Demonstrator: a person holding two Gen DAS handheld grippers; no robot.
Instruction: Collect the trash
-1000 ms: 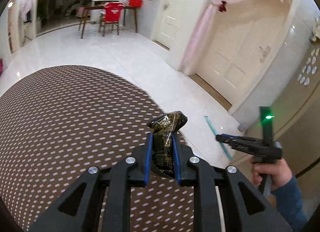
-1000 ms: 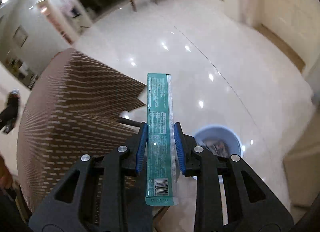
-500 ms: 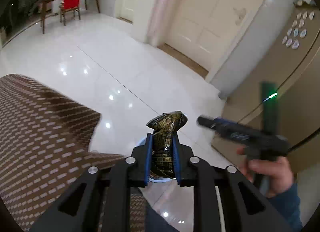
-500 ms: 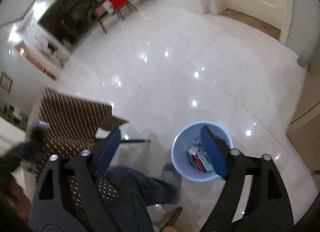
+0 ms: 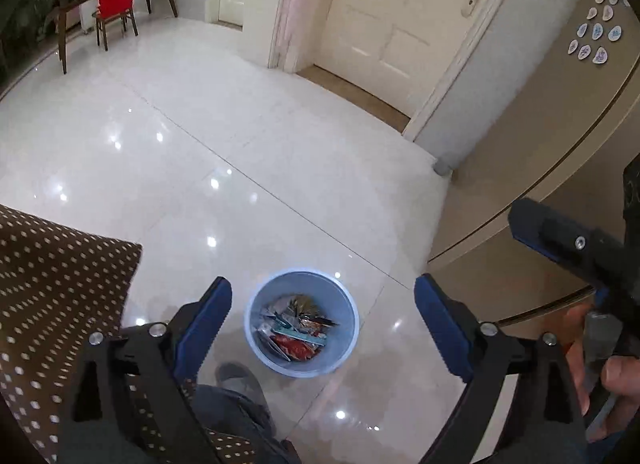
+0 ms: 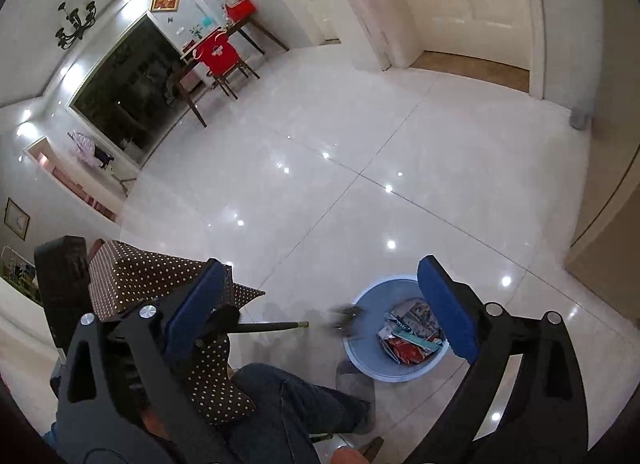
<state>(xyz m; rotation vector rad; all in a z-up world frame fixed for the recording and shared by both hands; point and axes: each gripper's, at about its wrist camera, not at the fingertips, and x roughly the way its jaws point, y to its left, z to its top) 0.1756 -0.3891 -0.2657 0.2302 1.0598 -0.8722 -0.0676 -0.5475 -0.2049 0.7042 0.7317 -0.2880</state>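
A light blue bin stands on the white tiled floor and holds several wrappers, among them a dark gold wrapper and a teal stick wrapper. My left gripper hangs open and empty straight above the bin. My right gripper is also open and empty, above the bin. A blurred dark wrapper is in the air at the bin's left rim. The right gripper also shows at the right of the left wrist view.
A table with a brown dotted cloth is at the left, its corner near the bin. My leg and shoe stand beside the bin. A beige cabinet and white doors lie to the right. A red chair is far back.
Both grippers have swung from the table to above the bin. The right one opened and dropped the teal stick wrapper, then the left one opened and dropped the dark gold wrapper.
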